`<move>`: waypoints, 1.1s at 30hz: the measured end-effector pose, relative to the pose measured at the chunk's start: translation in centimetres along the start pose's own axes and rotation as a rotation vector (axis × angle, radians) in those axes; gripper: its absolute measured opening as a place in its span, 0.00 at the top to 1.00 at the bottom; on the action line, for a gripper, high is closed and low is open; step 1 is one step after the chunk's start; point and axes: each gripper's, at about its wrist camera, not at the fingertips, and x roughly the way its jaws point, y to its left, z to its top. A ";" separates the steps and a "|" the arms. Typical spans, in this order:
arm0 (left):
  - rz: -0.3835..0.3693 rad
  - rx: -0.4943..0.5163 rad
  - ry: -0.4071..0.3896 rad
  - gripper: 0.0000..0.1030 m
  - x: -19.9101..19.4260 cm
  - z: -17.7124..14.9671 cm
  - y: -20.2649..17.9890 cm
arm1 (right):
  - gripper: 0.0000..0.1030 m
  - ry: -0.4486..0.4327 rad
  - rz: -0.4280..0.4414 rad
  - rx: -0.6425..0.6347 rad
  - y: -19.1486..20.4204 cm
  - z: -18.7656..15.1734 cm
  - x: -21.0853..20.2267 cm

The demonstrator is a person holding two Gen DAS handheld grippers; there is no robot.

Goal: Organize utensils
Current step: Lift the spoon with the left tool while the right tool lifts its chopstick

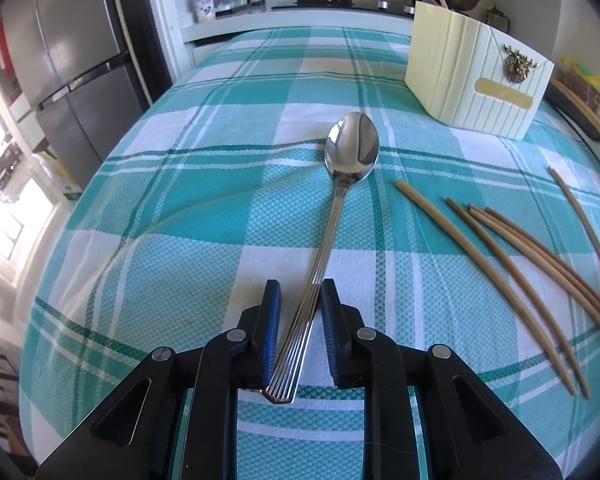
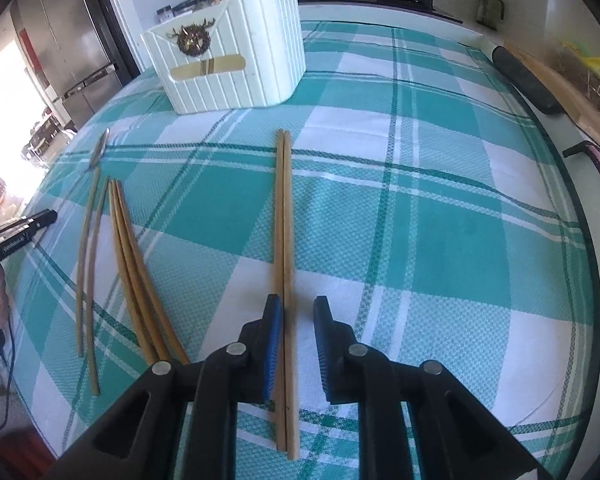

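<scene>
A: Where is the spoon (image 1: 352, 148) right now?

B: It lies flat on the worktop (image 1: 204, 208), on the teal and white checked cloth, bowl pointing away toward the cream utensil holder (image 1: 476, 76). Its handle end sits between the fingers of the left gripper (image 1: 300, 292).

A: Pinched?

B: No. The jaws stand slightly apart; the handle runs slantwise through the gap, close against both blue pads, but the pads do not seem to press it.

A: And the right gripper (image 2: 296, 308)?

B: Also a little spread. A pair of chopsticks (image 2: 284, 216) lies side by side on the cloth, running straight up between its fingers, close against the left blue pad with a clear gap to the right one.

A: Other utensils?

B: More loose chopsticks (image 2: 128, 248) lie fanned out on the cloth, between the spoon and the pair. The holder stands upright at the far side of the worktop.
</scene>
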 end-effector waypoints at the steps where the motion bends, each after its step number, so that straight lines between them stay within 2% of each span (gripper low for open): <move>1: -0.001 0.000 0.003 0.79 0.0 0.1 0.1 | 0.84 0.007 -0.001 0.012 -0.3 0.0 0.0; 4: 0.000 0.005 0.010 0.76 0.1 0.3 0.1 | 0.87 0.029 0.033 0.068 -1.6 0.3 0.2; 8: 0.022 0.048 0.015 0.70 0.4 0.7 -0.3 | 0.84 0.085 -0.044 -0.092 0.3 1.0 0.7; 10: 0.018 0.047 0.016 0.70 0.6 0.9 -0.3 | 0.87 0.096 -0.071 -0.132 1.0 1.2 0.8; 11: 0.003 0.034 0.017 0.77 0.6 0.9 -0.1 | 0.90 0.091 -0.074 -0.124 0.9 1.2 0.8; 12: -0.021 0.017 0.017 0.90 0.5 0.8 0.0 | 0.94 0.077 -0.085 -0.105 0.7 1.2 0.7; 16: 0.006 -0.017 0.000 0.91 -0.1 -0.1 -0.2 | 0.94 0.008 -0.105 0.044 -1.0 0.0 0.0; 19: 0.000 -0.064 0.004 0.92 -1.1 -1.4 0.0 | 0.94 -0.034 -0.135 0.162 -2.2 -2.3 -1.4; 22: -0.016 -0.086 0.015 0.92 -2.4 -3.0 0.0 | 0.94 -0.056 -0.172 0.235 -3.3 -5.1 -3.0; 24: -0.023 -0.065 0.016 0.91 -2.9 -3.7 -0.3 | 0.94 -0.064 -0.188 0.251 -3.8 -6.4 -3.8; 25: -0.025 -0.054 0.013 0.89 -3.1 -3.9 -0.5 | 0.93 -0.073 -0.188 0.253 -4.0 -6.9 -4.3; 26: -0.041 -0.046 0.011 0.78 -3.1 -3.9 -0.6 | 0.93 -0.090 -0.185 0.257 -4.1 -7.4 -4.8; 27: -0.058 -0.040 0.009 0.64 -3.1 -3.9 -0.7 | 0.87 -0.105 -0.186 0.259 -4.3 -7.6 -5.1; 28: -0.061 -0.036 0.003 0.58 -3.0 -3.8 -0.7 | 0.67 -0.119 -0.189 0.250 -4.3 -7.7 -5.3; 30: -0.053 -0.030 -0.004 0.44 -2.7 -3.7 -0.8 | 0.46 -0.142 -0.181 0.235 -4.4 -7.8 -5.6; 33: -0.036 -0.015 -0.006 0.31 -2.3 -3.5 -0.8 | 0.46 -0.139 -0.169 0.192 -3.9 -7.7 -5.3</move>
